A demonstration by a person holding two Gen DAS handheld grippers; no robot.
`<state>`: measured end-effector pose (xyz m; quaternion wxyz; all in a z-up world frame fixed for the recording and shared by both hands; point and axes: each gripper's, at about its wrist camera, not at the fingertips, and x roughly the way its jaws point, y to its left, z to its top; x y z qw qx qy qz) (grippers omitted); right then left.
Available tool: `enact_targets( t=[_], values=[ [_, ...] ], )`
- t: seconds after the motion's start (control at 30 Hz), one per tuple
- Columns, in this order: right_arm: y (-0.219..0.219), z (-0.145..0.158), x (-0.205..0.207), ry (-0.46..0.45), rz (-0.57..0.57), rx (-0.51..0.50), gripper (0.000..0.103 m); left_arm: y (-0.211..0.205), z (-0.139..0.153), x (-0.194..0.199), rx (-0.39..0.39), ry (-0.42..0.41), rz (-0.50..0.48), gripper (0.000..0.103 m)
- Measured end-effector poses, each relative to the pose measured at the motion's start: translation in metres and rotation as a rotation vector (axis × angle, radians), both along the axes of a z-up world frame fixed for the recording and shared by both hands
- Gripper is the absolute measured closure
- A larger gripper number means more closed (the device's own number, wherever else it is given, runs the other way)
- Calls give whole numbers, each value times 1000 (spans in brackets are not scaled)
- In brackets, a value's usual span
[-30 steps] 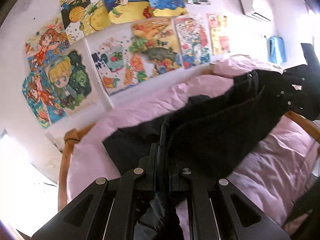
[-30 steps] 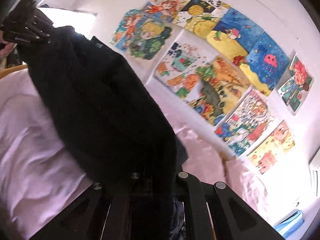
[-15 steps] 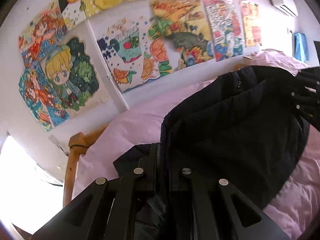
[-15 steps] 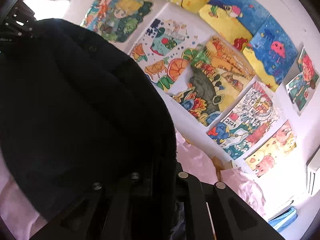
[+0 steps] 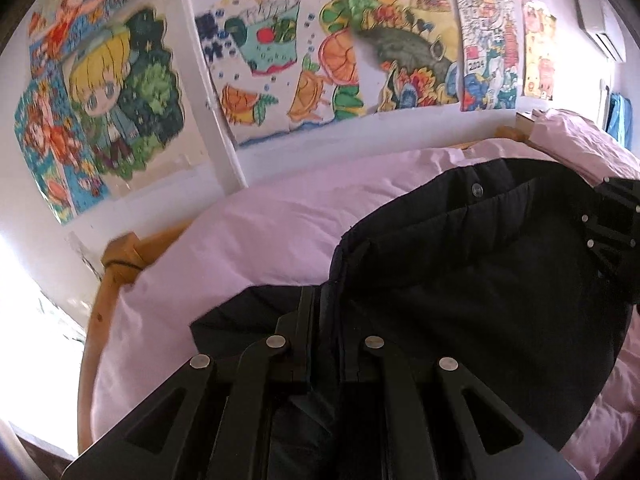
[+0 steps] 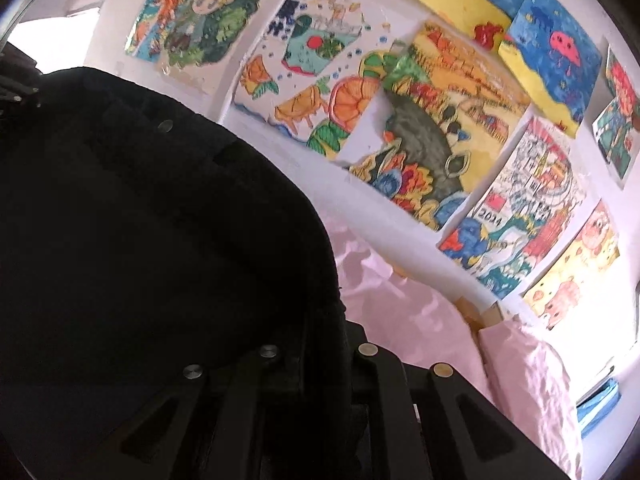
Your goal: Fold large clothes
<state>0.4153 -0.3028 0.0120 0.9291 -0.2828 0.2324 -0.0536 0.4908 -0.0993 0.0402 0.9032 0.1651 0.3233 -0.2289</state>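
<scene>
Pink bed (image 5: 280, 224) below white wall of bright children's drawings (image 5: 276, 60). Black jacket (image 5: 480, 280) swung closer toward wall than a second ago, fold mid-carry. Left gripper (image 5: 324, 320) and right gripper (image 6: 320, 344) each clamped on jacket edge. Wooden bed frame (image 5: 120, 256), pillow (image 6: 532, 384) near; nothing blocking.

- Black two-finger left gripper (image 5: 325, 312) in the foreground, jaws closed on an edge of a black quilted padded jacket (image 5: 480, 280).
- Jacket with round snap button draped over a pale pink wrinkled duvet (image 5: 272, 232).
- Right gripper (image 5: 616, 216), black, at right edge, touching the jacket.
- Light wooden bed frame (image 5: 108, 280) at left.
- Colourful hand-painted drawings (image 5: 280, 52) on the white wall.
</scene>
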Motion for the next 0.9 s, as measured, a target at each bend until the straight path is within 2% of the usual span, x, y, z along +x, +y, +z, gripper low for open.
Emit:
enact_targets(
  t=[0.13, 0.2, 0.27, 0.33, 0.43, 0.57, 0.6, 0.63, 0.7, 0.8, 0.87, 0.9],
  values=[
    [1, -13, 12, 25, -3, 2, 93, 13, -6, 17, -85, 99, 46, 87],
    [-1, -17, 16, 33, -5, 1, 93, 20, -2, 21, -101, 130, 46, 81],
    [-4, -21, 20, 42, -8, 11, 93, 27, 7, 19, -85, 102, 35, 71],
    [-6, -24, 24, 48, -18, 17, 92, 36, 15, 16, -81, 52, 35, 49],
    [-12, -22, 28, 55, -32, 58, 83, 59, 22, 16, -144, 26, 44, 38],
    [-25, -13, 25, 65, 18, 165, 72, 93, 18, 23, -281, 80, 67, 36],
    [-29, -10, 23, 62, 34, 200, 63, 104, 13, 28, -325, 106, 81, 36],
    [-32, -6, 21, 56, 44, 229, 44, 110, 11, 32, -349, 124, 88, 36],
    [-43, 3, 15, 44, 84, 322, 31, 125, 4, 39, -404, 170, 110, 36],
    [-55, 12, 8, 42, 126, 390, 31, 142, -3, 45, -455, 220, 127, 36],
    [-63, 15, 3, 32, 132, 396, 30, 149, -6, 47, -477, 241, 125, 36],
    [-71, 15, 0, 25, 121, 405, 26, 152, -8, 47, -489, 252, 114, 36]
  ],
)
